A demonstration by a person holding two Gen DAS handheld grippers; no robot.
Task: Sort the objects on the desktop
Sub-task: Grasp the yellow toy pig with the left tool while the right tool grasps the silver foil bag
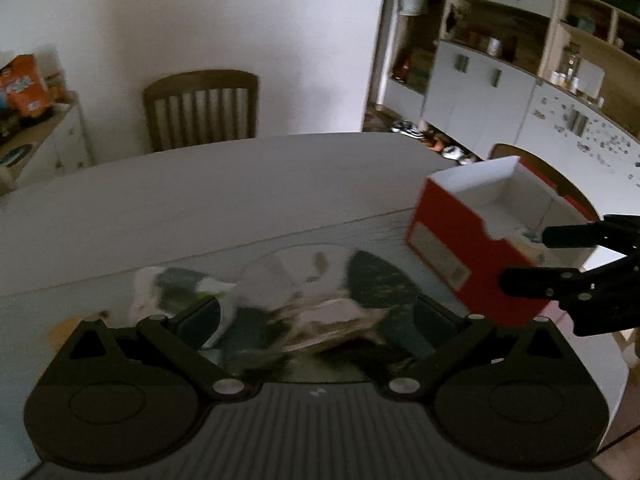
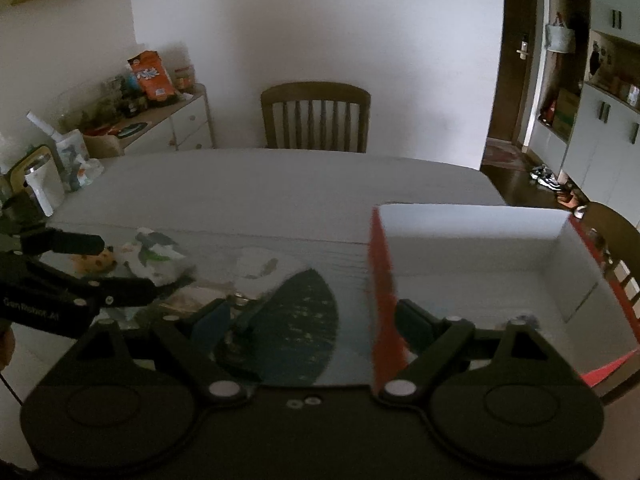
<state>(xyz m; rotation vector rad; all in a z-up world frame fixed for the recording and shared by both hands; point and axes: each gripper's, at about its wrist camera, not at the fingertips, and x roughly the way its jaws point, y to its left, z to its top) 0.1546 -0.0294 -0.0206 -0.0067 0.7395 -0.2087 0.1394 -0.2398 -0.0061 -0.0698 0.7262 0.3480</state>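
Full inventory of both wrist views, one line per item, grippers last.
red box: 1, red outside, white inside, open top, right side of table
table: 1, pale grey-white
dark mat: 1, dark green-blue, on table left of the box
crumpled wrappers: a small heap, white and green, on table left of the mat; blurred
wooden chair: 1, brown, at the far side of the table
sideboard: 1, white, far left, cluttered top
orange bag: 1, on the sideboard
wall cabinets: grey-white, far right
left gripper: open, over the wrappers
right gripper: open, straddling the box's left wall
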